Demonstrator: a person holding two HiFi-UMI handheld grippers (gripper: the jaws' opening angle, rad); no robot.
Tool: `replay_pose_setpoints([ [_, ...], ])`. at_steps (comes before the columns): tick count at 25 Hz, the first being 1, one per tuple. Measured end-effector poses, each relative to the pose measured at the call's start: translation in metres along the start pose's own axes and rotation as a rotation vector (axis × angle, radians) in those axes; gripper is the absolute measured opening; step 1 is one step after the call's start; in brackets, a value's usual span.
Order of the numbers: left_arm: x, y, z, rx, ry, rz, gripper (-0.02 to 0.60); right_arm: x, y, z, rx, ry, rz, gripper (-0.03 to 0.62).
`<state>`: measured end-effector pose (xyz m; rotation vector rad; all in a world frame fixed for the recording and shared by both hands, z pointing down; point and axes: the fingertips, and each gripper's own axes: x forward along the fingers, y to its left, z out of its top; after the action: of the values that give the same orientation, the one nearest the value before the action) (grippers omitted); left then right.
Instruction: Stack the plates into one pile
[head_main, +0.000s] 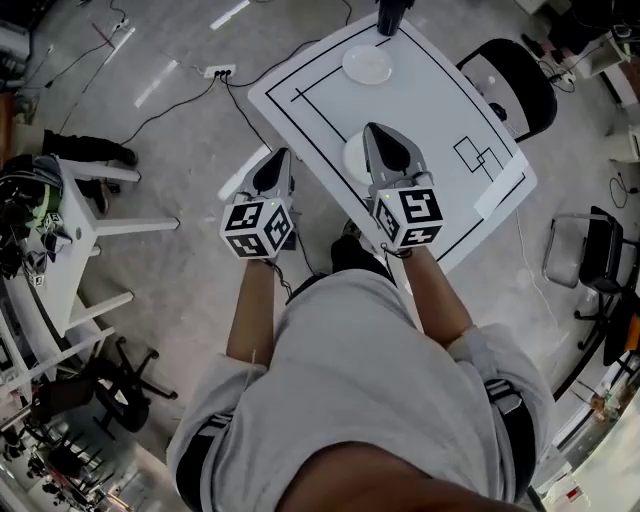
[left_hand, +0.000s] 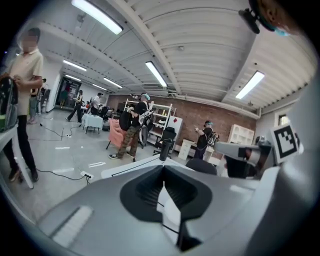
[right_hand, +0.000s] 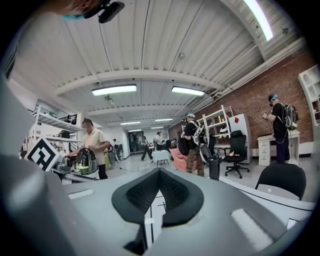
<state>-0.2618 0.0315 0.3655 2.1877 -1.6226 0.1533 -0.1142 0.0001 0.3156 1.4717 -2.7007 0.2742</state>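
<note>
Left gripper (head_main: 281, 153), right gripper (head_main: 371, 128) — ribbed jaws together, empty | round white plate (head_main: 367, 63) | table (head_main: 440, 110)

I can read no words, numbers or brand names anywhere in my views. The only printed marks I find are black-and-white square patterns on the white marker cube (head_main: 258, 228) of the left gripper (head_main: 280, 155) and on the matching white marker cube (head_main: 409, 217) of the right gripper (head_main: 372, 130). They carry no letters or digits. The black lines on the white rectangular table (head_main: 430, 100) form plain boxes, not writing.
</note>
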Motion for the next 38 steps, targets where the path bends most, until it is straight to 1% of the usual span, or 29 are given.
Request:
replay_pose_setpoints([
  [2, 0.03, -0.001, 0.009, 0.017, 0.022, 0.002, 0.003, 0.014, -0.023, 0.0, 0.031, -0.011, -0.007, 0.0],
  [5, 0.074, -0.015, 0.01, 0.014, 0.058, -0.006, 0.003, 0.026, -0.064, -0.004, 0.077, -0.017, -0.023, 0.0],
  [10, 0.12, -0.034, 0.006, 0.058, 0.126, -0.035, 0.003, 0.025, -0.119, -0.017, 0.126, -0.013, -0.11, 0.0],
  [11, 0.127, -0.039, 0.006, 0.068, 0.139, -0.046, 0.003, 0.021, -0.128, -0.018, 0.114, -0.012, -0.133, 0.0],
  [14, 0.146, -0.054, 0.008, 0.109, 0.163, -0.075, 0.003, 0.013, -0.153, -0.022, 0.03, 0.003, -0.201, 0.0],
  [15, 0.153, -0.058, 0.009, 0.119, 0.168, -0.084, 0.003, 0.013, -0.159, -0.023, 0.026, 0.005, -0.211, 0.0],
  [20, 0.178, -0.062, 0.009, 0.159, 0.208, -0.121, 0.003, 0.014, -0.178, -0.029, 0.09, 0.015, -0.244, 0.0],
  [24, 0.204, -0.051, 0.013, 0.178, 0.232, -0.152, 0.003, 0.023, -0.189, -0.032, 0.177, 0.02, -0.274, 0.0],
  [27, 0.229, -0.038, 0.016, 0.175, 0.247, -0.178, 0.003, 0.041, -0.186, -0.029, 0.17, 0.038, -0.291, 0.0],
  [30, 0.264, -0.034, 0.012, 0.201, 0.275, -0.248, 0.003, 0.058, -0.185, -0.033, 0.166, 0.056, -0.333, 0.0],
  [32, 0.289, -0.034, 0.008, 0.251, 0.302, -0.308, 0.003, 0.069, -0.188, -0.04, 0.166, 0.086, -0.388, 0.0],
  [34, 0.311, -0.031, 0.01, 0.319, 0.318, -0.361, 0.003, 0.083, -0.191, -0.045, 0.171, 0.116, -0.44, 0.0],
  [36, 0.329, -0.029, 0.015, 0.356, 0.324, -0.43, 0.003, 0.102, -0.191, -0.047, 0.146, 0.148, -0.483, 0.0],
  [38, 0.346, -0.026, 0.013, 0.366, 0.341, -0.494, 0.003, 0.123, -0.193, -0.049, 0.109, 0.182, -0.523, 0.0],
])
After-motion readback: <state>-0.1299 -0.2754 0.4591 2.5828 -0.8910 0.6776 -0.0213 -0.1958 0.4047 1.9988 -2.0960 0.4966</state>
